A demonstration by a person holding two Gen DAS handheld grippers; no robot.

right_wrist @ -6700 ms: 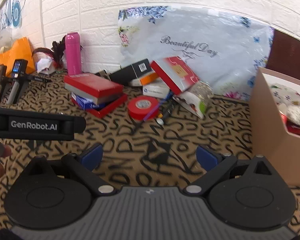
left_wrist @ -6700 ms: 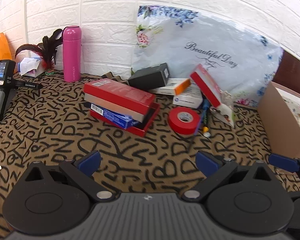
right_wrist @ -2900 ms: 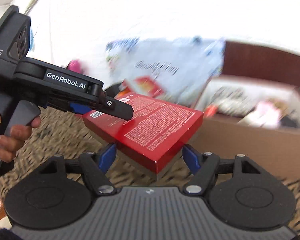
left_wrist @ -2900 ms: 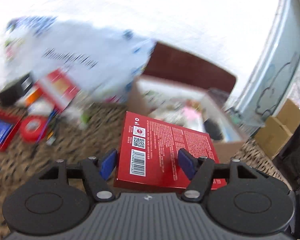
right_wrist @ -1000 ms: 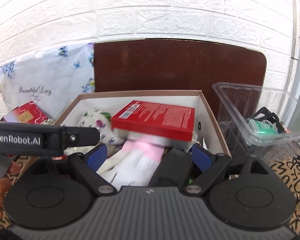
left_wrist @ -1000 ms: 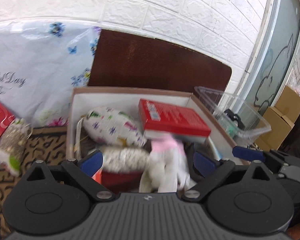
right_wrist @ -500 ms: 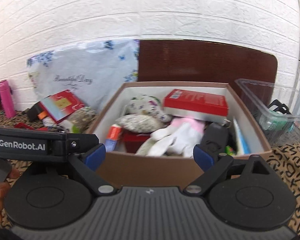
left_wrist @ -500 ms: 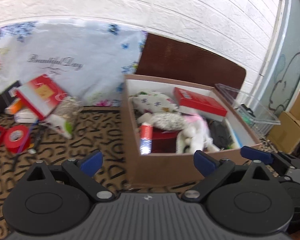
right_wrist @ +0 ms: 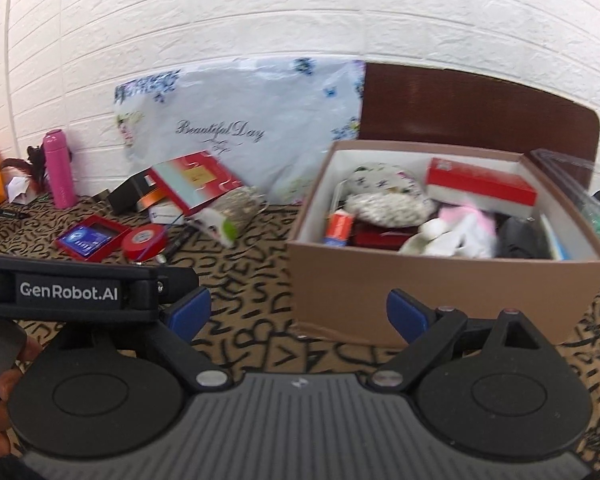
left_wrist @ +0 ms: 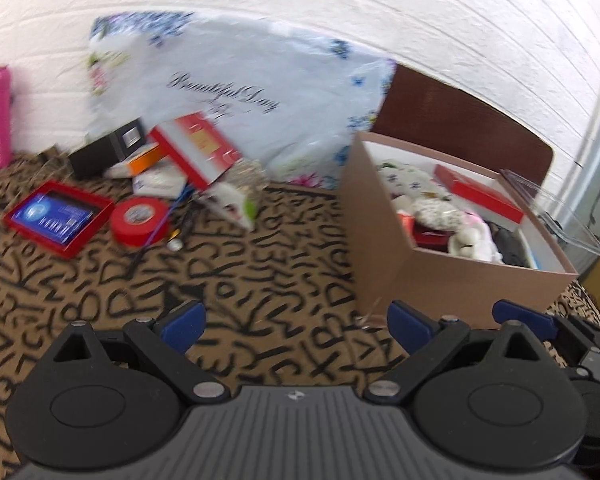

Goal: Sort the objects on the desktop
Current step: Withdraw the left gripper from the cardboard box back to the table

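Red box (right_wrist: 480, 190) in the carton (right_wrist: 440, 292) — ahead of both spread, empty grippers (right_wrist: 298, 314)

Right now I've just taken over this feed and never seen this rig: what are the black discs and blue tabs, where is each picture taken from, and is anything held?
There is no robot arm: a person holds a two-finger tool in each hand, with a fisheye camera looking forward along the fingers. The black discs are the tool's body; the blue tabs are its fingers. One picture is from the left gripper, the other from the right gripper. Both are open and hold nothing. On the letter-print cloth stand a cardboard box with a red box and soft items inside it, and, left of it, a red tape roll, a red tray, a pile of small boxes and a pink bottle.
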